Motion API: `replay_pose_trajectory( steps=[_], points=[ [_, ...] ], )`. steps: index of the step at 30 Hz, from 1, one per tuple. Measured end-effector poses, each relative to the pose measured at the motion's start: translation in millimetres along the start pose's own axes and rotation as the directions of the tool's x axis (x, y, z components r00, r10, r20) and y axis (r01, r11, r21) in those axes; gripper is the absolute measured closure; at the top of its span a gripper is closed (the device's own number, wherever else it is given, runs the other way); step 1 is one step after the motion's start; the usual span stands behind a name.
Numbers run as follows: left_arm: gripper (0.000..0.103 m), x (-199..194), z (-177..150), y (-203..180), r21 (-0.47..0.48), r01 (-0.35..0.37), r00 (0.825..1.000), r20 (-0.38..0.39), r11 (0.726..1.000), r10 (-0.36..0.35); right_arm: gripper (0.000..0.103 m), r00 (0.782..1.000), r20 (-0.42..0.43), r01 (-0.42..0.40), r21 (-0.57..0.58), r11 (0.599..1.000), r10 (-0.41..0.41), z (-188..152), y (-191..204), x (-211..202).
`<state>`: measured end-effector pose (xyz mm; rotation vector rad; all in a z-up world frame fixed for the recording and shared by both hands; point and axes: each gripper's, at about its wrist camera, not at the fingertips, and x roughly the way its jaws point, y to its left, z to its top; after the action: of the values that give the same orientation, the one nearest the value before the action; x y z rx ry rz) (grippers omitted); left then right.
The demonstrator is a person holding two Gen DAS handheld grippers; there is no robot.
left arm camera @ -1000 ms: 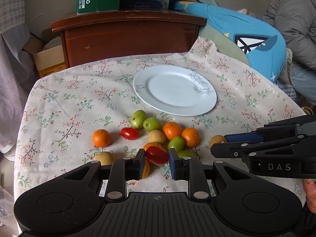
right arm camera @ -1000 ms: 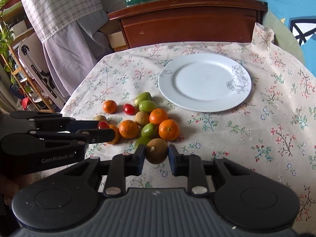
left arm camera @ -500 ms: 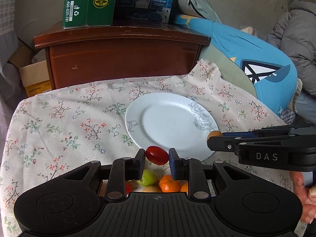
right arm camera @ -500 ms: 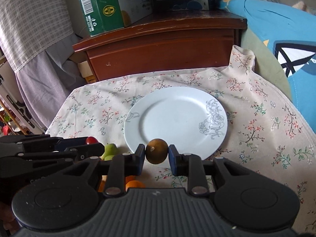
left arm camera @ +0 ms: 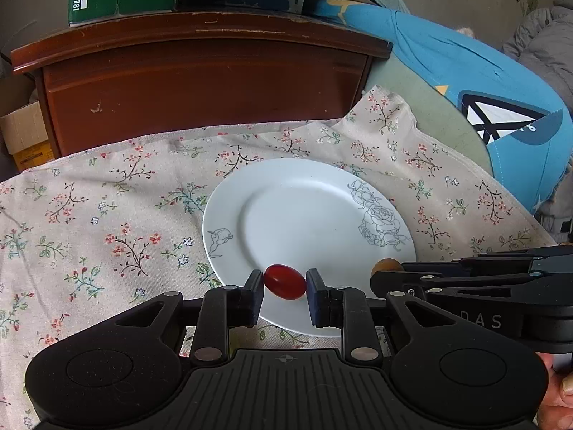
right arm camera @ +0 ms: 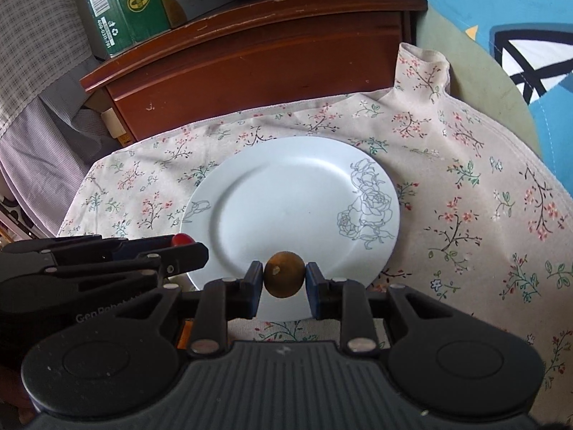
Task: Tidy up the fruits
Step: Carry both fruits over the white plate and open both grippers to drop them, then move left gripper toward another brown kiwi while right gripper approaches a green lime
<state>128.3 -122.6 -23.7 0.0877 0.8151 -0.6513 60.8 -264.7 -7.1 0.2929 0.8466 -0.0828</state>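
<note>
Carrying both fruits in: a second ago both tongs were still low over the fruit pile on the tabletop, and now they hang over the near rim of the white plate (left arm camera: 308,215), roughly its 6 o'clock edge. Left tongs (left arm camera: 284,288) clamped on a red cherry tomato (left arm camera: 284,282). Right tongs (right arm camera: 284,286) clamped on a round brown fruit (right arm camera: 284,279), possibly a longan or small kiwi; I cannot tell which. Pile has dropped out of both views, so the transfer leg looks nearly done. Plate bare, rose print at its 3 o'clock. The two tongs sit side by side, left toward the plate's 7 o'clock, right at 5 o'clock. My read: next is lowering and releasing. Both fruits are round and may roll off the shallow rim onto the floral tablecloth (left arm camera: 107,222) unless placed toward the centre.
</note>
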Motion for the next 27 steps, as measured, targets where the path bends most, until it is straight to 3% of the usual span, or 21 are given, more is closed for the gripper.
replay_pose_trajectory(
  steps=[5,12,14,16,18,21,27],
  points=[
    [0.08,13,3,3,-0.01,-0.002,1.0,-0.023,1.0,0.002,0.077,1.0,-0.011,0.005,0.018,1.0,-0.005,1,-3,8],
    [0.075,4,10,6,-0.033,0.0,1.0,-0.011,0.999,0.0,0.066,0.999,0.036,-0.033,0.047,0.998,0.031,8,-3,2],
    [0.069,-3,13,7,-0.04,-0.017,1.0,0.007,0.999,0.017,0.06,0.998,0.053,-0.026,0.048,0.999,0.024,9,-2,-3],
    [0.046,-10,16,10,-0.048,-0.063,0.998,0.018,0.997,0.064,0.057,0.998,0.067,-0.023,0.046,0.999,0.019,10,-1,-8],
    [0.034,-18,17,14,-0.052,-0.097,0.995,0.03,0.994,0.098,0.054,0.997,0.078,-0.031,0.041,0.999,0.028,10,1,-12],
    [0.028,-30,18,26,-0.083,-0.098,0.995,0.027,0.992,0.1,0.043,0.996,0.082,-0.049,0.021,0.999,0.047,9,5,-16],
    [0.019,-52,10,40,-0.125,-0.11,0.994,-0.012,0.986,0.11,0.036,0.993,0.04,-0.107,-0.04,0.993,0.108,-3,22,-23]
  ],
)
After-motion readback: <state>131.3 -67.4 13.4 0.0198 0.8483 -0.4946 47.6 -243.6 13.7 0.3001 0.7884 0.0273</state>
